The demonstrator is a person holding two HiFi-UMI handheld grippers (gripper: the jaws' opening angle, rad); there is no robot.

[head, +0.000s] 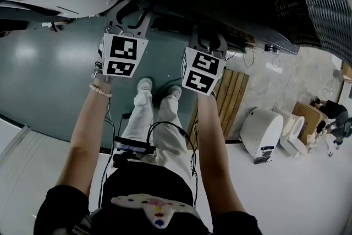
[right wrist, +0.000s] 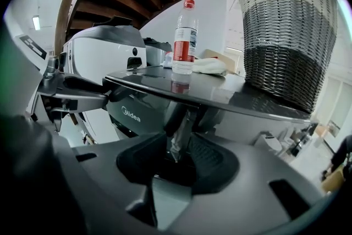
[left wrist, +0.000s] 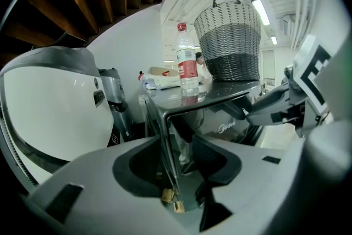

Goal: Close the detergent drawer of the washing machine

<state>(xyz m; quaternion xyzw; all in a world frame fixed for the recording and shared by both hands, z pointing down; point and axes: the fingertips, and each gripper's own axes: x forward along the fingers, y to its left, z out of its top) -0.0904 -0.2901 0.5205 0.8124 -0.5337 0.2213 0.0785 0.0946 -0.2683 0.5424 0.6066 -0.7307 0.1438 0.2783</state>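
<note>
Left claw [left wrist: 176, 167] and right claw [right wrist: 179, 167], each held wide open at the washing machine [right wrist: 135, 114].
A glossy upright edge of the machine's front is seen between the left claw's parted jaws; only the dark front panel is framed by the right claw's. The detergent drawer lies somewhere in that front, just ahead, but cannot be told apart from it. Above and beyond, a bottle [right wrist: 183, 36], a cloth [right wrist: 209, 66] and a basket [right wrist: 289, 36] are set on the machine's top.

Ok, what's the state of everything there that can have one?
Washing machine: drawer state can't be made out.
Left gripper: jaws apart, machine's corner edge in line between them.
Right gripper: jaws apart, empty.
Bottle: upright, capped.
Basket: upright on the machine.
</note>
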